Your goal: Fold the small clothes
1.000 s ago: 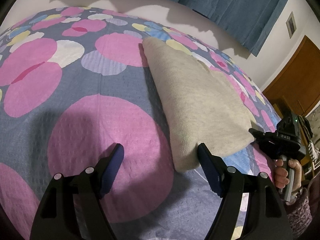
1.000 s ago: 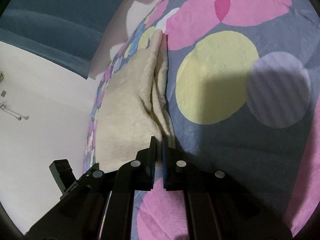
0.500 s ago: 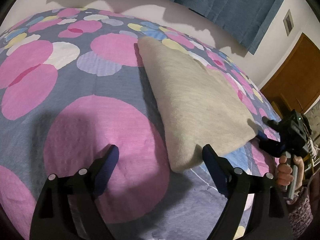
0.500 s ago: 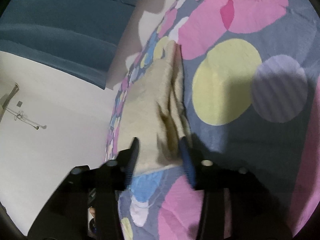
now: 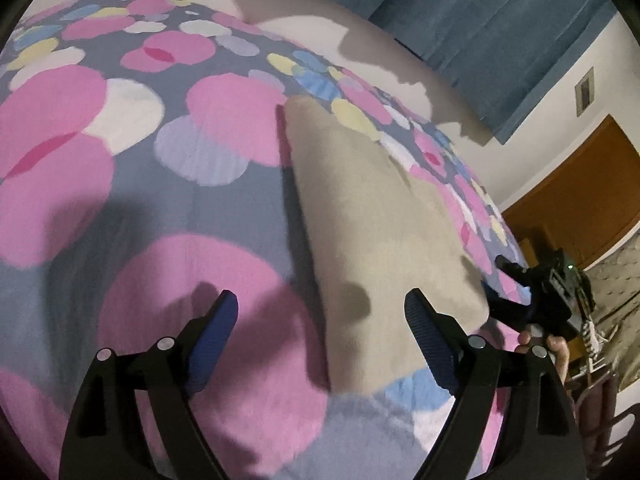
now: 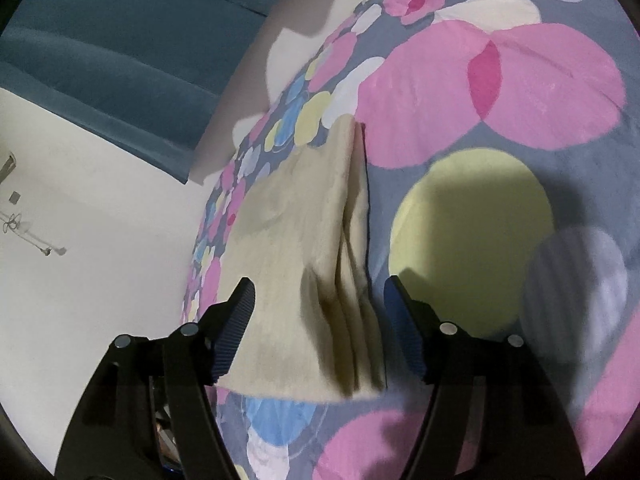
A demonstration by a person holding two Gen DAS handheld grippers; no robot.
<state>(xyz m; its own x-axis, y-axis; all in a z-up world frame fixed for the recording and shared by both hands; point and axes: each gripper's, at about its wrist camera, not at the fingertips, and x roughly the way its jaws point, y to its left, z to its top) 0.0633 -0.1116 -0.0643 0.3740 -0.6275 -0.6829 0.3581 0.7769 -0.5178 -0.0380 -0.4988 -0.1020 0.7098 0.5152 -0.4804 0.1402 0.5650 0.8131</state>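
A beige folded garment (image 5: pixel 372 232) lies flat on the flowered bedspread (image 5: pixel 120 184). In the right wrist view the garment (image 6: pixel 304 240) shows its stacked folded layers along the right side. My left gripper (image 5: pixel 320 320) is open and empty, held above the garment's near corner. My right gripper (image 6: pixel 320 304) is open and empty, hovering over the garment's near end. The right gripper also shows in the left wrist view (image 5: pixel 532 300), held by a hand at the garment's right corner.
The bedspread (image 6: pixel 500 100) has large pink, yellow and lilac circles. Blue curtains (image 5: pixel 500 20) hang behind the bed. A white wall (image 6: pixel 100 220) and a brown wooden door (image 5: pixel 580 200) stand beyond the bed's edge.
My right gripper has opened and let go of the garment's corner, then pulled back. My left gripper has lifted slightly and stayed open. The garment lies flat.
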